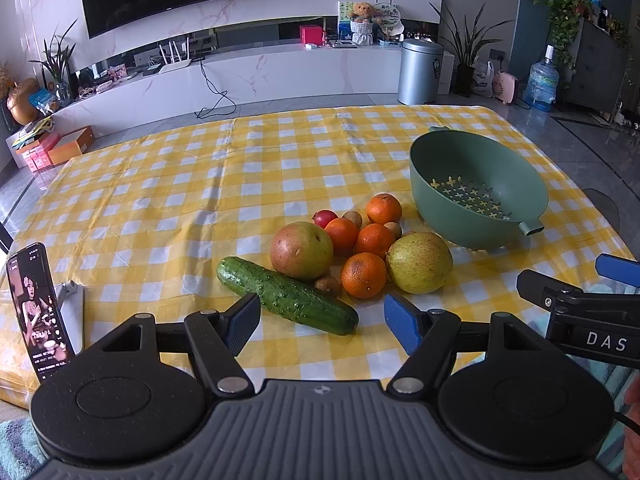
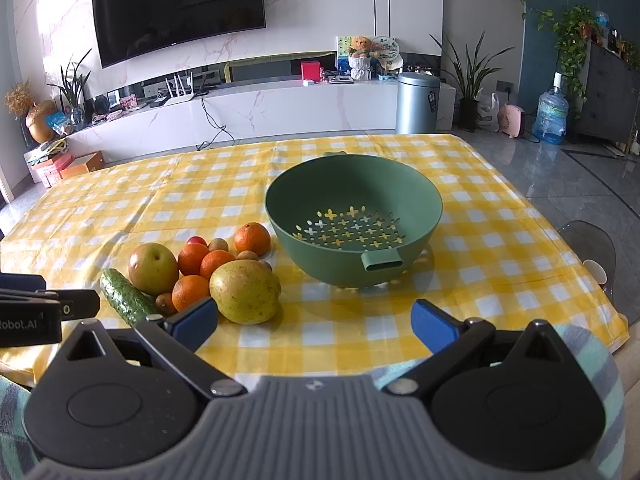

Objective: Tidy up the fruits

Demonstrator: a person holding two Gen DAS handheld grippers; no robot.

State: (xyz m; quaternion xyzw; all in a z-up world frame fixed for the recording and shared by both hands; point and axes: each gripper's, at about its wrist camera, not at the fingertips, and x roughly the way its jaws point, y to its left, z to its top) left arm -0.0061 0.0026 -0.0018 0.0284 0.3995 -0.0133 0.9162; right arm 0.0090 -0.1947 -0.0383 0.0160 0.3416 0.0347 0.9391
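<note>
- Your left gripper [image 1: 322, 318] tilts down over the near edge of the yellow checked tablecloth [image 1: 168, 184], jaws wide, empty.
- Your right gripper [image 2: 314, 322] matches it: wide, empty.
- Just beyond lie the dark green bumpy cucumber [image 1: 286, 295], pears and oranges [image 1: 363, 275].
- The empty green perforated plastic colander bowl [image 2: 416, 196] stands toward the right edge.

Both tongs, left tongs [image 1: 322, 322] and right tongs [image 2: 314, 326], hang side by side, angled downward, jaws spread wide, gripping nothing
</note>
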